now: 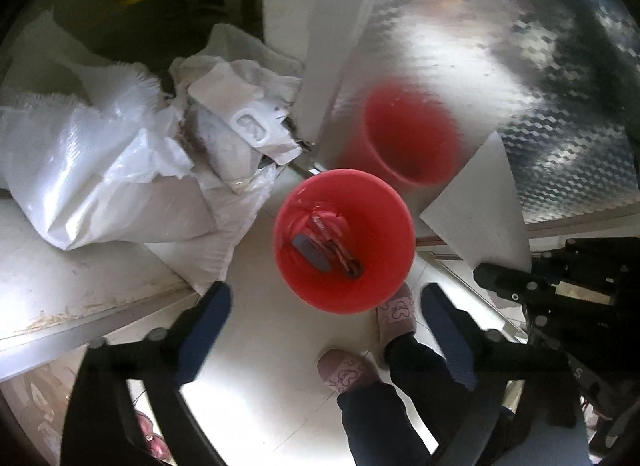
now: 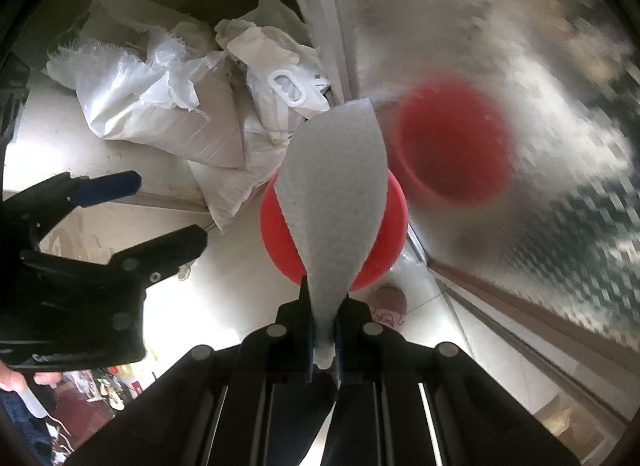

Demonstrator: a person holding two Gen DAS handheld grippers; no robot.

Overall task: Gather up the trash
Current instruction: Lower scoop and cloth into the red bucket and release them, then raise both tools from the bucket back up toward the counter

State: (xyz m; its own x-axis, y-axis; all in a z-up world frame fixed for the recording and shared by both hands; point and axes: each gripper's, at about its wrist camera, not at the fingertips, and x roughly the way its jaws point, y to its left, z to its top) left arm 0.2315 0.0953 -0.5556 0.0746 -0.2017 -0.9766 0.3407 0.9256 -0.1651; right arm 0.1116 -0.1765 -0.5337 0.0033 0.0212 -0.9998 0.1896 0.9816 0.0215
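Left gripper (image 1: 326,322) spread wide, nothing between its fingers, above red bin (image 1: 344,240) on white floor (image 1: 256,386). Right gripper (image 2: 323,336) pinching white paper towel (image 2: 334,193), hanging over bin. Red wrappers (image 1: 330,236) inside. White sacks (image 1: 100,169) beside bin.

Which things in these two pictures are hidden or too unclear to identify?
- Right wrist view: the inside of the red bin is hidden by the white sheet that the right hand-held gripper pinches.
- Left wrist view: the items in the bin are too small and tangled to name; one looks blue-grey.
- Both views: the red shape on the shiny panel is blurred.
- Left wrist view: the white sacks hide their contents.
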